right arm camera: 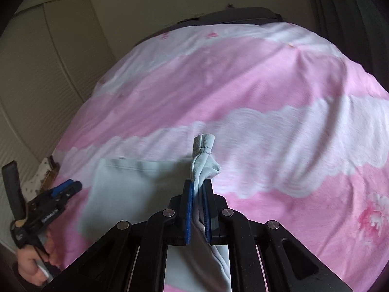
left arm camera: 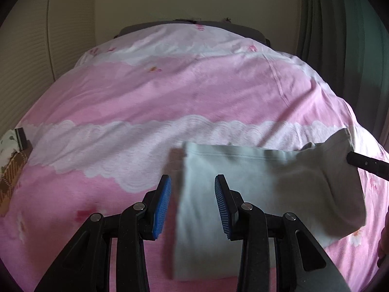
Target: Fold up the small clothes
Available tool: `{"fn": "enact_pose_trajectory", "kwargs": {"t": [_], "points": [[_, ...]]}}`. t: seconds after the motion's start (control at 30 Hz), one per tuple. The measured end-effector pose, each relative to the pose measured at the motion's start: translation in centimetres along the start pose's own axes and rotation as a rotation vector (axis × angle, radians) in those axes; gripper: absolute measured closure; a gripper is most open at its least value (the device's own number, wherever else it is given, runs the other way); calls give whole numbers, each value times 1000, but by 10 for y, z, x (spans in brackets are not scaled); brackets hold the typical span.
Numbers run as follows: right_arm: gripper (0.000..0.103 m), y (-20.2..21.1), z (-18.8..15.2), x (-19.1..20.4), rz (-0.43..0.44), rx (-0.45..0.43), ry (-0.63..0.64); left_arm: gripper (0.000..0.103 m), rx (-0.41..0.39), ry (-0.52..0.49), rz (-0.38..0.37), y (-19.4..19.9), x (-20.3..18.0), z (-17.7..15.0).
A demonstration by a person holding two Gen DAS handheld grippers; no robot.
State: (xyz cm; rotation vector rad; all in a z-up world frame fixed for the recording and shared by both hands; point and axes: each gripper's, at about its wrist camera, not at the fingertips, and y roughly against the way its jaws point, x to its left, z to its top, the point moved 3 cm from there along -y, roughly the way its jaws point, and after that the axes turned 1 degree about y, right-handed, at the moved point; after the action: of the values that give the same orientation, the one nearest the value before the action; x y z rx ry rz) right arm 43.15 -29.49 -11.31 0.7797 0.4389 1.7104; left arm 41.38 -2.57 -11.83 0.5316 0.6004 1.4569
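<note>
Item on my bench: one pale blue-grey garment point(left arm camera: 243, 189), lying on the pink and white bedspread point(left arm camera: 170, 92), near edge toward me. My right gripper point(right arm camera: 198, 189) is clenched on a bunched corner of it, which is raised off the bed with cloth trailing under the jaws. My left gripper point(left arm camera: 192, 189) stands parted and empty at the garment's left edge, pads clear of the cloth. Status, by my reading: already doubled into a rough rectangle; a fold is in hand, not laid; flattening remains.
</note>
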Motion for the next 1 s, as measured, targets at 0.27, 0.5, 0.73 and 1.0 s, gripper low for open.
{"fn": "enact_pose_trajectory", "kwargs": {"t": [0.27, 0.5, 0.73, 1.0], "points": [[94, -35, 6, 102, 67, 44, 61, 66, -9, 45, 38, 17, 64, -1], [94, -87, 5, 190, 100, 82, 87, 66, -7, 81, 68, 25, 121, -7], [93, -136, -13, 216, 71, 183, 87, 66, 8, 94, 58, 23, 143, -17], [80, -122, -20, 207, 110, 180, 123, 66, 11, 61, 6, 25, 117, -21]]}}
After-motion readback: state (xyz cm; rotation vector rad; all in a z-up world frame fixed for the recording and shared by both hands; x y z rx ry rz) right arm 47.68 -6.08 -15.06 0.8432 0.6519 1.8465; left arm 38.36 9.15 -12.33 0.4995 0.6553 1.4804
